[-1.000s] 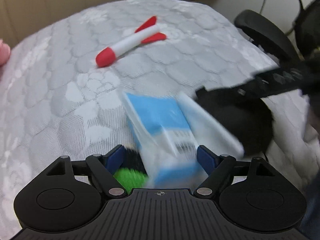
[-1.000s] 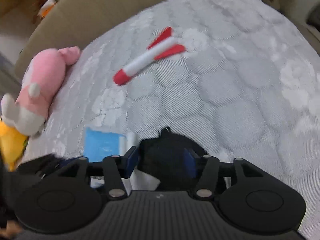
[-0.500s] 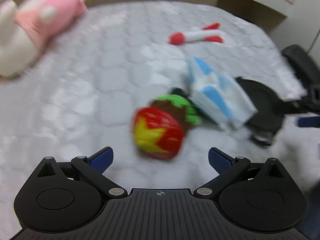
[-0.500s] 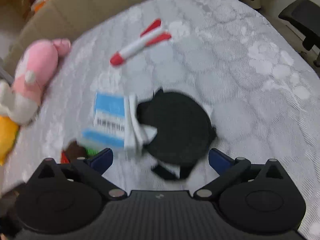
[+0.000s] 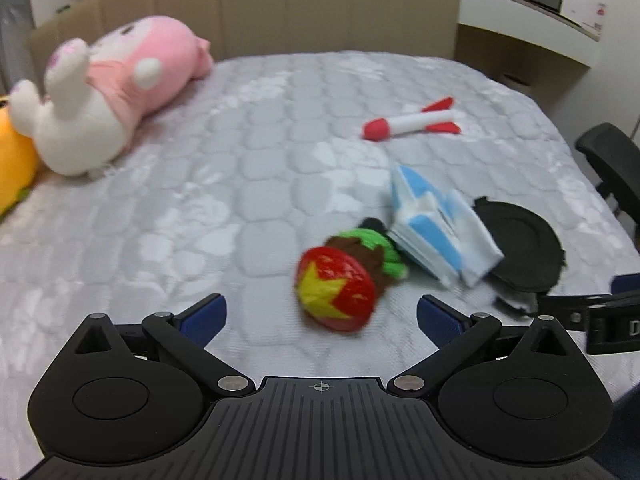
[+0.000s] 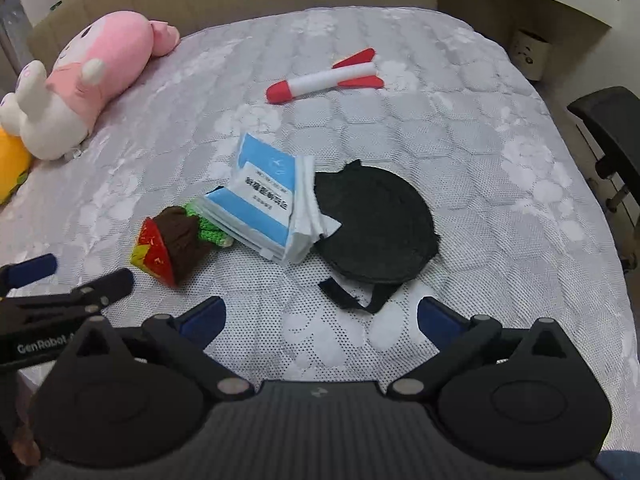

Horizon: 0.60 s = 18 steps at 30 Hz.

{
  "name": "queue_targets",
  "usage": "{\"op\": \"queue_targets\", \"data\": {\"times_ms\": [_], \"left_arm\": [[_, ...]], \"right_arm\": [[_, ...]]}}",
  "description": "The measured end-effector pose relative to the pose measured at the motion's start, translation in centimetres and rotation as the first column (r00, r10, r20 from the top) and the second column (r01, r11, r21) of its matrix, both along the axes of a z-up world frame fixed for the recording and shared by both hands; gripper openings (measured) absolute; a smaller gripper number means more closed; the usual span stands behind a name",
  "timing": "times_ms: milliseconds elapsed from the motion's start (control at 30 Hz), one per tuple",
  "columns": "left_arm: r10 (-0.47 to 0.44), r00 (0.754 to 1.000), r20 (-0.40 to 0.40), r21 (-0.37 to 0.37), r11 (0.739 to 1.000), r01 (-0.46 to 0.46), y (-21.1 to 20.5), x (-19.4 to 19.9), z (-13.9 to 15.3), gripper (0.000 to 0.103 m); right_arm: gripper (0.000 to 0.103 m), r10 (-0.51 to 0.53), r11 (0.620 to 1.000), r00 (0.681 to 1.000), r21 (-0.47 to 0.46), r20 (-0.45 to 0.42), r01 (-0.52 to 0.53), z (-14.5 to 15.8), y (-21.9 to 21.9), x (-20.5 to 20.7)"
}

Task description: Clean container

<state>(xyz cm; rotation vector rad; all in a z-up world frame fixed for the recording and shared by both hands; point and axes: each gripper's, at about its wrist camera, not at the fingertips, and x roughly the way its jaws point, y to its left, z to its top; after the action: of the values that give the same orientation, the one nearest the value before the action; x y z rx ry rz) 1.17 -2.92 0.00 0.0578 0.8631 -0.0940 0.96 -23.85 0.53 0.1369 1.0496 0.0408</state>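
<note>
Both tongs have been drawn back and spread wide: the left tongs [image 5: 321, 314] and right tongs [image 6: 321, 316] now hold nothing. The flat round black fabric container [image 6: 380, 224], released, is seen collapsed on the grey quilted bed [image 6: 500, 168], touching the blue-and-white tissue pack [image 6: 268, 204]. Beside it lies the red knitted strawberry toy [image 5: 336, 292], no longer covered.

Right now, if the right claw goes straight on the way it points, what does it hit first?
Probably the loose black strap trailing from the flat round black fabric pouch, which lies just ahead between the open right claw fingers. Depth is unclear; it may meet bare grey quilted bedcover first.
</note>
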Motion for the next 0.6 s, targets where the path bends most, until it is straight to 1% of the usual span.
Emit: {"op": "queue_targets", "data": {"times_ms": [133,233,300,433,500,600], "left_arm": [[-0.003,1.0,-0.025,-0.035,0.999,0.002,0.4,0.1,-0.2,0.103],[0.0,0.999,-0.035,-0.06,0.998,-0.002,0.7,0.3,-0.2,0.103],[-0.01,0.999,-0.036,-0.067,0.998,0.008,0.6,0.2,-0.2,0.103],[-0.037,0.998,-0.045,-0.054,0.998,0.035,0.1,0.0,-0.4,0.103],[-0.054,0.997,-0.055,-0.053,0.997,0.051,-0.2,0.0,-0.6,0.103],[-0.064,0.996,-0.063,-0.03,0.998,0.062,-0.6,-0.2,-0.8,0.103]], "right_arm": [[0.103,-0.051,0.999,0.998,0.008,0.025,0.051,0.2,-0.7,-0.4],[0.103,-0.079,0.996,0.997,0.028,-0.008,0.079,-0.3,-1.2,-0.3],[0.103,-0.072,0.997,0.997,0.033,-0.03,0.073,-0.5,-1.2,-0.1],[0.103,-0.049,0.999,0.998,-0.017,-0.049,0.048,-0.9,0.0,-0.2],[0.103,-0.032,0.999,0.998,-0.025,-0.059,0.031,-1.0,0.4,-0.1],[0.103,-0.026,0.999,0.997,-0.032,-0.077,0.024,-1.4,0.8,-0.1]]}}
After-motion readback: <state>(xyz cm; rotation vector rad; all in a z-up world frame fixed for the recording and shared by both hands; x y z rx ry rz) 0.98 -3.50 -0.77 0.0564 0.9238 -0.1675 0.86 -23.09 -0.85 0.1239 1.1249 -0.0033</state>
